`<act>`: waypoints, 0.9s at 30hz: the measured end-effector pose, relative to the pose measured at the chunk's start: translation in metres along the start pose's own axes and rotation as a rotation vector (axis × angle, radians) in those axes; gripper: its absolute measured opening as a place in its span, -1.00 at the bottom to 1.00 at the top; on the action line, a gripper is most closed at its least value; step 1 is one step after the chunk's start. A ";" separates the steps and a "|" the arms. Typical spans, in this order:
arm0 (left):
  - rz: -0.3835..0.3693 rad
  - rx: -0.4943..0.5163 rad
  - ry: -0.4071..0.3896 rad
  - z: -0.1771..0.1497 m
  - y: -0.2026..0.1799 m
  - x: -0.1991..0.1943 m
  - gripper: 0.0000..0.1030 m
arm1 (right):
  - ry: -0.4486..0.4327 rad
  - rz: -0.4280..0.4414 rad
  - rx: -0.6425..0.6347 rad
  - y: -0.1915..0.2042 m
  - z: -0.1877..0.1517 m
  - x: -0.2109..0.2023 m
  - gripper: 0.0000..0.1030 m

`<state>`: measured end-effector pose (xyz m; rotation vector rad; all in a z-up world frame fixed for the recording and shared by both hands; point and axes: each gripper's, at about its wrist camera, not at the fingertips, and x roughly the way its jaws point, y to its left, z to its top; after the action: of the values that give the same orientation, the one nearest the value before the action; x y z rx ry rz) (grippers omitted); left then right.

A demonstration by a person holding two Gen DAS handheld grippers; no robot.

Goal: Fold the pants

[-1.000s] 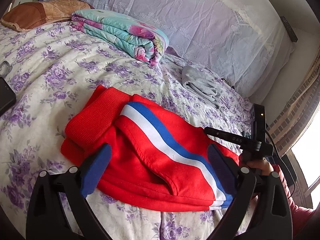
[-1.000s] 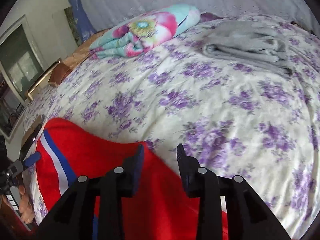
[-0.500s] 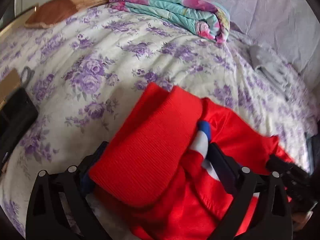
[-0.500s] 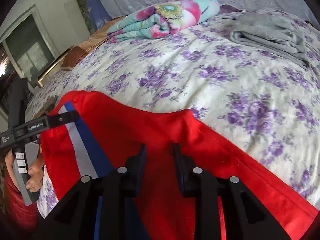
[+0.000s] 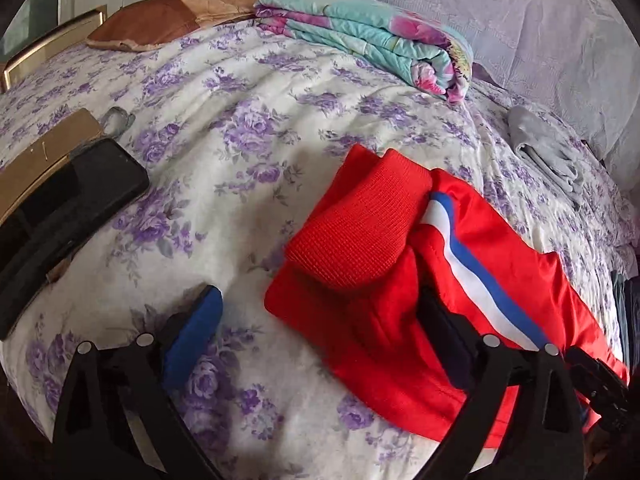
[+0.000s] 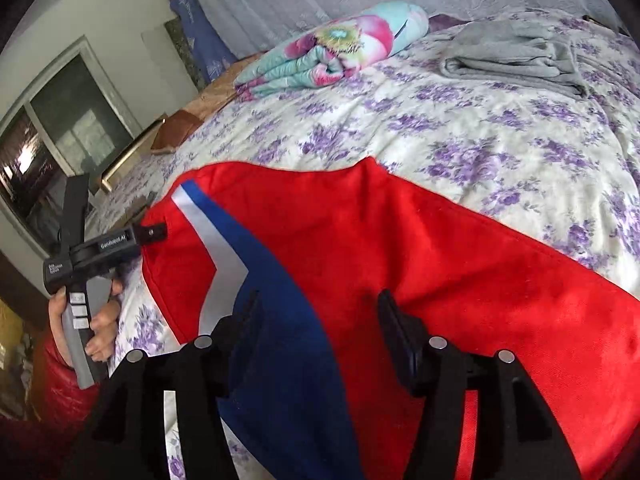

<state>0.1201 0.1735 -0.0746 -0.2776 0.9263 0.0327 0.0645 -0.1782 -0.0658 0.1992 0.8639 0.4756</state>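
Observation:
The red pants [image 5: 400, 280] with a white and blue side stripe lie folded on the flowered bedspread [image 5: 240, 140], their ribbed waistband on top at the left end. My left gripper [image 5: 320, 332] is open; its right finger lies over the pants' near edge and its blue-padded left finger is over bare bedspread. In the right wrist view the pants [image 6: 400, 240] fill the foreground. My right gripper [image 6: 320, 328] is open just over the red and blue cloth, holding nothing. The left gripper [image 6: 154, 234] shows there at the pants' left edge, in a hand.
A rolled flowered quilt [image 5: 372, 44] and a brown pillow [image 5: 172, 16] lie at the head of the bed. Folded grey clothes [image 5: 548, 152] lie at the far right. A black phone [image 5: 60, 212] on a cardboard box lies at the left. A window [image 6: 60, 140] is beyond the bed.
My right gripper has opened and let go of the cloth. My left gripper has slid left, so the waistband that lay between its fingers is now off to the right.

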 end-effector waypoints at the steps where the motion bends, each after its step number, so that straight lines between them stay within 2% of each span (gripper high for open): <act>1: -0.006 -0.014 -0.025 -0.001 0.001 -0.008 0.76 | -0.030 0.013 0.009 0.000 -0.001 -0.010 0.15; 3: -0.049 -0.024 -0.086 -0.003 0.000 -0.032 0.74 | -0.072 0.047 0.014 0.003 -0.003 -0.028 0.17; 6: -0.192 0.003 -0.156 -0.005 -0.017 -0.070 0.75 | -0.089 0.042 -0.023 0.014 -0.011 -0.043 0.30; 7: -0.226 0.041 -0.169 -0.006 -0.028 -0.077 0.75 | -0.075 0.034 -0.047 0.017 -0.015 -0.041 0.33; 9: -0.235 0.143 -0.163 -0.011 -0.054 -0.077 0.83 | 0.009 0.025 -0.086 0.020 -0.025 -0.023 0.50; 10: -0.216 0.191 -0.145 -0.015 -0.065 -0.067 0.85 | 0.074 0.023 -0.072 0.016 -0.031 -0.007 0.53; 11: -0.173 0.233 -0.112 -0.020 -0.073 -0.050 0.87 | 0.068 0.026 -0.072 0.014 -0.033 -0.004 0.56; 13: -0.025 0.312 -0.008 -0.032 -0.084 0.000 0.88 | 0.063 0.076 -0.052 0.013 -0.030 -0.010 0.65; 15: 0.142 0.450 -0.104 -0.049 -0.109 -0.003 0.90 | 0.025 0.063 -0.013 0.007 -0.032 -0.018 0.65; 17: 0.194 0.542 -0.157 -0.064 -0.125 -0.009 0.90 | -0.027 0.075 0.036 -0.001 -0.036 -0.034 0.65; 19: 0.217 0.572 -0.212 -0.073 -0.130 -0.014 0.90 | -0.099 0.081 0.068 -0.009 -0.042 -0.060 0.64; 22: 0.126 0.549 -0.236 -0.075 -0.132 -0.036 0.90 | -0.215 0.052 0.141 -0.032 -0.059 -0.107 0.64; 27: -0.123 0.511 -0.256 -0.067 -0.160 -0.073 0.90 | -0.307 -0.051 0.339 -0.088 -0.100 -0.178 0.64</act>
<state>0.0467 0.0092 -0.0191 0.1437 0.6343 -0.2736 -0.0829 -0.3422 -0.0397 0.5458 0.6415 0.2394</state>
